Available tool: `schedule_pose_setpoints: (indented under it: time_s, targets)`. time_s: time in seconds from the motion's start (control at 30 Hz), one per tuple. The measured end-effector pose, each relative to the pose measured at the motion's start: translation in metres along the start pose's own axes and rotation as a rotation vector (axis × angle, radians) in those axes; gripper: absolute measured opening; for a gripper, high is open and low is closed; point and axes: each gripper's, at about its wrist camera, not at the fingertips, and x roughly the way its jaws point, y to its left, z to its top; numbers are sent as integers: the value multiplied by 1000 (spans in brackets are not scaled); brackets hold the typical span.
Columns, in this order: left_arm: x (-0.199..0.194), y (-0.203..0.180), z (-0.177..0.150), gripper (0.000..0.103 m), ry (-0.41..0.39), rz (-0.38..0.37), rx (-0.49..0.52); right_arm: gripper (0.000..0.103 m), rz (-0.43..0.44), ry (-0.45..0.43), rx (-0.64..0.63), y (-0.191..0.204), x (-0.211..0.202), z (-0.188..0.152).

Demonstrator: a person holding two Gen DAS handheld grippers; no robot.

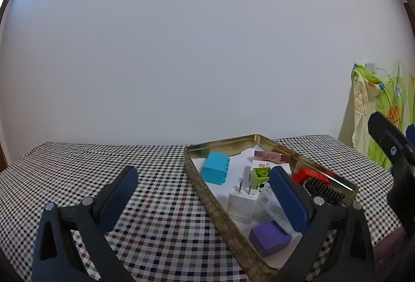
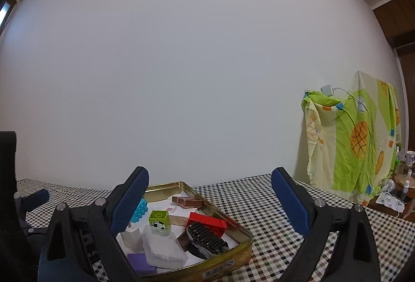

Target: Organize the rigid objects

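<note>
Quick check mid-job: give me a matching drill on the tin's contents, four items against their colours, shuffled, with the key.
Items:
1. studded brick
2. plug adapter
3. comb
4. flat block

Colours:
A. black
B. purple
C. white
D. cyan

All four lie inside the gold tin.

Pairs: 1-D, 2-C, 3-A, 4-B

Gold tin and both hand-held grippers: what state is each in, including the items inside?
Left hand-held gripper: open, empty.
Right hand-held gripper: open, empty.
Gold tin: lidless, holding items.
Blue block: in tin, on its side.
White plug: in tin, prongs up.
Black brush: in tin, bristles up.
</note>
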Motion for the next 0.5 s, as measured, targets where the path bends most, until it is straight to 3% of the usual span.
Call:
schedule_pose_setpoints:
  time_s: [0.5]
  targets:
    - [1,-3,0,103,-1,6,5,97,-9,-9,-17,3,0,1]
